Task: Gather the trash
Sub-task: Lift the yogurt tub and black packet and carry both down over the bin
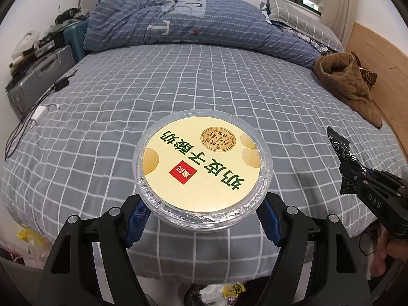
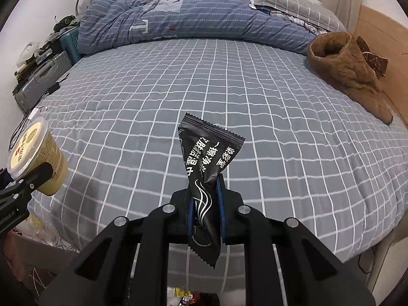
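My left gripper [image 1: 202, 219] is shut on a round yogurt cup [image 1: 202, 163] with a cream lid and green writing, held above the near edge of the bed. The cup also shows in the right wrist view [image 2: 38, 158] at the far left. My right gripper [image 2: 205, 211] is shut on a black snack wrapper [image 2: 207, 163] with white writing, held above the bed's near edge. The wrapper [image 1: 340, 150] and right gripper [image 1: 357, 176] show at the right in the left wrist view. Trash [image 1: 221, 292] lies below, under both grippers.
The bed has a grey checked sheet [image 1: 178, 89]. A blue duvet [image 1: 193, 23] is bunched at the far side. A brown fuzzy boot [image 2: 352, 68] lies at the right. Cables and a charger [image 1: 38, 114] lie at the left edge, by a grey suitcase [image 1: 38, 76].
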